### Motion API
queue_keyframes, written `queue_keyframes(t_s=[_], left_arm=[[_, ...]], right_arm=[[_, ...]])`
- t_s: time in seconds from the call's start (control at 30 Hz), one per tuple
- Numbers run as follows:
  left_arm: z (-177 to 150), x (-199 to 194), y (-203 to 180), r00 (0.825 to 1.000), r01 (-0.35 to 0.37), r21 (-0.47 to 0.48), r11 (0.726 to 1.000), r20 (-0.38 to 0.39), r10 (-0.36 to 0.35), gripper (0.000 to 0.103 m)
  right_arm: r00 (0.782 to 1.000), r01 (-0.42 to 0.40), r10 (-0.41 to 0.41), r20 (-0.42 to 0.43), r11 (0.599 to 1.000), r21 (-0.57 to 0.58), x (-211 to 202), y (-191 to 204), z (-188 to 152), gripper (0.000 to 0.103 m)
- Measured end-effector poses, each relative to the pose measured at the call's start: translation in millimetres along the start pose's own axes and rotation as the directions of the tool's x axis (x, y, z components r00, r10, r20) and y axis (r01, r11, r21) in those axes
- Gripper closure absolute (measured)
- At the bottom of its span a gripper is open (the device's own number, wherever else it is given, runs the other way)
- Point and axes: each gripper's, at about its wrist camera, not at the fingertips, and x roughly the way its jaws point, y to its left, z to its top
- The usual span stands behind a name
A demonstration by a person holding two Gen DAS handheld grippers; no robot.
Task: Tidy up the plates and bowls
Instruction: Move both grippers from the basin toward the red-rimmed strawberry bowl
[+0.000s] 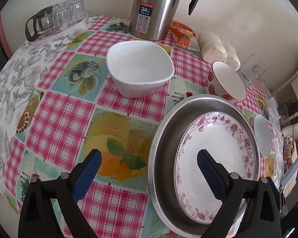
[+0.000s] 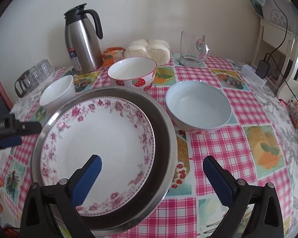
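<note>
The counter (image 2: 218,150) is lying under a pink checked cloth with fruit panels, carrying everything. Sitting on it, at about eight o'clock in the right wrist view, is the steel tray (image 2: 164,130), and the floral plate (image 2: 109,138) is resting inside it, pushed toward the tray's left side (a dark crescent of tray floor is showing on the right). In the left wrist view the same tray (image 1: 163,138) is filling the four o'clock area with the plate (image 1: 214,144) in it.

The steel thermos jug (image 2: 81,45) is standing upright at eleven o'clock, near the wall. The pale blue bowl (image 2: 198,109) is sitting just right of the tray, at about one o'clock, apart from it. The strawberry bowl (image 2: 133,73) is standing at twelve o'clock, just behind the tray rim. The plain white bowl (image 1: 139,67) is sitting upright at twelve o'clock in the left wrist view, well clear of the tray. A glass mug (image 2: 192,49) is standing farther back at one o'clock.

The right gripper (image 2: 151,180) is hovering with its jaws spread wide, straddling the tray's right rim, holding nothing. The left gripper (image 1: 149,174) is likewise gaping wide over the tray's left rim, empty.
</note>
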Motion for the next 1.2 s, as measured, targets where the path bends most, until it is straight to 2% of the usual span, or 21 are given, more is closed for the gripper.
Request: queue_keyframes(t_s=[0.3, 0.73, 1.0, 1.2], left_arm=[[17.0, 6.1, 5.0, 0.999, -0.016, -0.026, 1.000, 0.032, 0.017, 0.006], [64.7, -5.2, 61.5, 0.990, 0.025, -0.169, 0.985, 0.142, -0.001, 0.006], [90.9, 4.8, 96.5, 0.992, 0.054, -0.257, 0.965, 0.122, -0.023, 0.006], [104.4, 14.4, 94.5, 0.992, 0.093, -0.277, 0.956, 0.107, -0.066, 0.006]], right_arm=[[1.000, 0.005, -0.005, -0.004, 1.000, -0.017, 4.9, -3.2, -1.2, 0.000], [0.996, -0.015, 0.009, 0.086, 0.997, 0.074, -10.5, -20.4, 14.1, 0.000], [0.996, -0.044, 0.037, 0.075, 0.995, 0.092, -10.2, -26.6, 4.3, 0.000], [0.994, -0.028, 0.018, 0.109, 0.995, 0.097, -16.0, -30.5, 17.3, 0.000]])
